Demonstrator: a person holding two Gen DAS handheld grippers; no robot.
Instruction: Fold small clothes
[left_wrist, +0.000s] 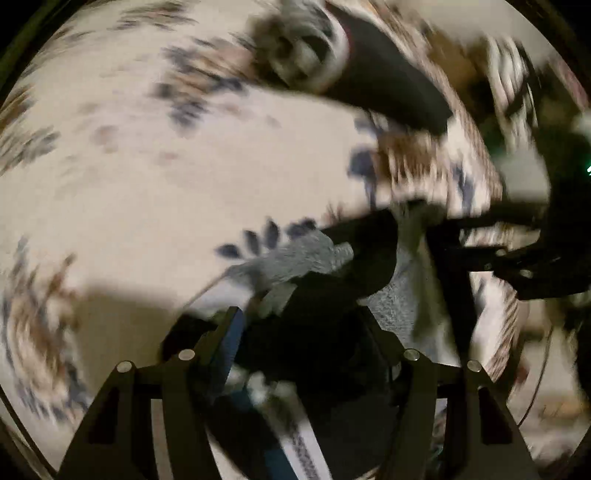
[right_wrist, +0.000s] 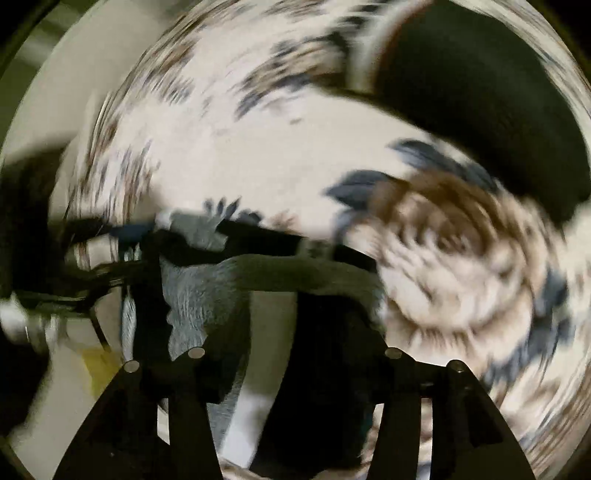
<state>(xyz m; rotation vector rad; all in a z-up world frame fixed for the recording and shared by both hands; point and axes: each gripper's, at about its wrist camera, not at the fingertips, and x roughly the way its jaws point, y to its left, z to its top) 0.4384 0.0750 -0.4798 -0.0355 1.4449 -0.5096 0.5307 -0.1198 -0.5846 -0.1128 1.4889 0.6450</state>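
Both views are heavily smeared by motion blur, so fine detail cannot be made out. In the left wrist view the left tool (left_wrist: 295, 332) is seen with its two black fingers set around a dark garment (left_wrist: 317, 325) that has a grey fleecy lining (left_wrist: 295, 258); the cloth fills the gap between the fingers, with a blue pad visible on the left finger (left_wrist: 229, 339), but it cannot be told through the blur whether the fingers are pressed onto it. A white label strip (left_wrist: 303, 450) with small print is seen hanging near the bottom of that view. To the right in the same view the right tool (left_wrist: 517, 258) is seen from the side, close against the far end of the same garment. In the right wrist view the right tool (right_wrist: 295, 354) is seen with dark cloth (right_wrist: 317, 369) bunched between its fingers, and the grey lining (right_wrist: 199, 295) spread to the left; its grip likewise cannot be judged. The garment is held above a cream surface with a blue and brown floral pattern (left_wrist: 147, 166), whose nature cannot be determined. At the far side of that surface a second dark garment (right_wrist: 480, 92) with a pale striped edge is seen lying.
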